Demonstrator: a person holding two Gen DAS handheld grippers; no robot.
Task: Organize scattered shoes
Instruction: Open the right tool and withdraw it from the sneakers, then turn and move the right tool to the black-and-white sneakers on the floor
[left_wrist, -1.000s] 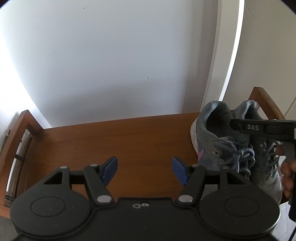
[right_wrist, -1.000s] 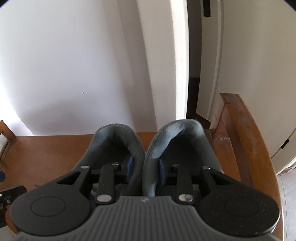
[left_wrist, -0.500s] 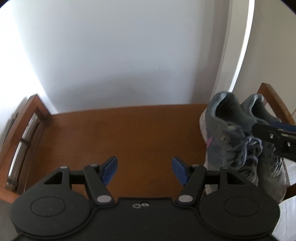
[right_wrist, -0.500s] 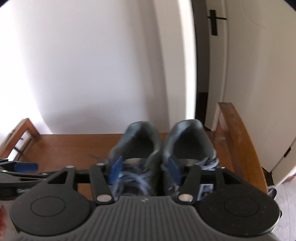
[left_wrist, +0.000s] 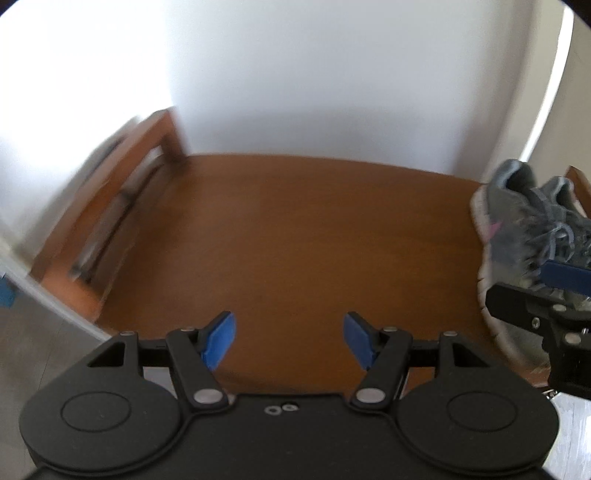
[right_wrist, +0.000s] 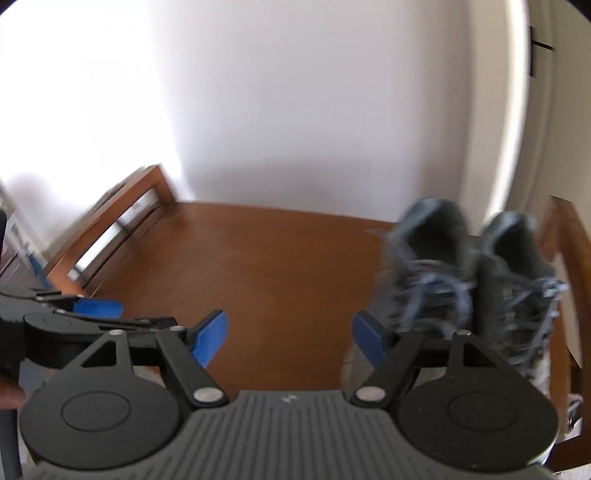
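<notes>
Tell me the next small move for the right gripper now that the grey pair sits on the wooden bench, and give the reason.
Probably draw the right gripper back, clear of the bench. Its jaws have just been opening and nothing sits between them; the grey sneakers stand side by side at the bench's right end, heels toward the wall. The left gripper is open and empty too, so another shoe likely comes next.

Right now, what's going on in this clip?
A person with a tool in each hand is tidying shoes. A grey pair of sneakers stands side by side at the right end of a wooden bench, heels to the wall. The right tool has just been opening and nothing is between its jaws; the sneakers sit just past its right finger. The left tool is open and empty over the bare middle of the bench.
</notes>
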